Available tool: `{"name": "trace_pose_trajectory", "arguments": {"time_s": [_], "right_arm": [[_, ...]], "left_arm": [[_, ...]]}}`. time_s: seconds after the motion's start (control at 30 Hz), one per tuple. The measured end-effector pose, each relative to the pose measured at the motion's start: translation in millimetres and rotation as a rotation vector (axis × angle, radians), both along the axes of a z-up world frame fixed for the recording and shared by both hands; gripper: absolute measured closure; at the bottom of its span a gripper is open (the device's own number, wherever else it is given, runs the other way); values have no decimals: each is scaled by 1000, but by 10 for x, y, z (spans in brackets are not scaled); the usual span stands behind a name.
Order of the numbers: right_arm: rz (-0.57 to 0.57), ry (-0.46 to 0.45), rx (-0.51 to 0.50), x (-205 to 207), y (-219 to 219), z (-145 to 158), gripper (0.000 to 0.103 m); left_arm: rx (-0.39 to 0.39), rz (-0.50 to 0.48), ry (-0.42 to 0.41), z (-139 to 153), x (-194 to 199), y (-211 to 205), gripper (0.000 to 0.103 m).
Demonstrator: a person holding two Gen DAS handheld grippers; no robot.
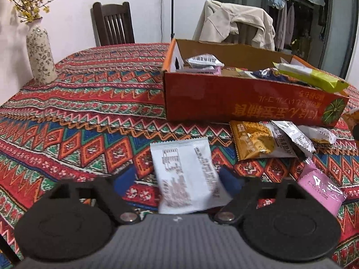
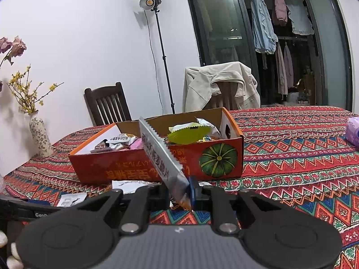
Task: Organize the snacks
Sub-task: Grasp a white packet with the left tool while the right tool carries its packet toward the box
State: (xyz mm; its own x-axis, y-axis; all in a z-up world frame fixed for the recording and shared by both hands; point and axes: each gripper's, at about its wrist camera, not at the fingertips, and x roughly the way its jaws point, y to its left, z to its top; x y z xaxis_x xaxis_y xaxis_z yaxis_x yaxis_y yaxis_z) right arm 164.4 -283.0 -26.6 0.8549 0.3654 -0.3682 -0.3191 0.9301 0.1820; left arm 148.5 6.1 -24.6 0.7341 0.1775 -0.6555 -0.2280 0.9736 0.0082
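Right tongs (image 2: 179,192) pinch a silver packet (image 2: 161,154); left tongs (image 1: 177,179) spread (white packet (image 1: 188,174) between).

So the box (image 1: 246,103) sat on the worktop (image 1: 78,112), right of centre in the left wrist view, with several snack packs inside it. A vase (image 1: 41,56) stood far off to its left near the worktop's edge. Behind the worktop were two chairs, the right one (image 1: 237,25) with a jacket over it. In front of the box lay a few loose packets (image 1: 255,141), and nearer the camera a flat packet (image 1: 188,177) lay between the left hand-held gripper (image 1: 179,179) fingers.
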Motion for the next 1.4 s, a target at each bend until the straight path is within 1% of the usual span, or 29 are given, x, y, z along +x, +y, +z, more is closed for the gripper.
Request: {"name": "trace_pose_trajectory", "arguments": {"time_s": [0.03,0.07,0.13,0.2,0.33,0.47,0.57,0.8,1.07,1.4], "right_arm": [[0,0,0,4,4,-1,87],[0,1,0,4,2,0,87],[1,-1,0,-1,6,0,87],[5,-5,0,-4,10,-1,87],[9,-14,-3,-10,24,-4,87],[7,-22,-1,-18,17,1,87],[10,-32,-3,-37,32,17,87],[3,-58,7,-74,26,151,87],[-5,-114,-11,-35,105,445,87],[-18,-172,-21,248,269,892,87]], "left_arm": [[-7,2,-9,9,-19,18,45],[-13,3,-17,17,-31,33,50],[-35,-4,-25,30,-53,70,53],[-37,-9,-34,42,-73,77,55],[-49,-18,-48,63,-102,76,55],[-52,-27,-79,126,-144,70,55],[-51,-32,-105,198,-150,45,55],[-64,-83,-175,430,-112,-47,55],[-52,-140,-252,726,37,-164,55],[-61,-160,-335,1082,363,-200,55]]}}
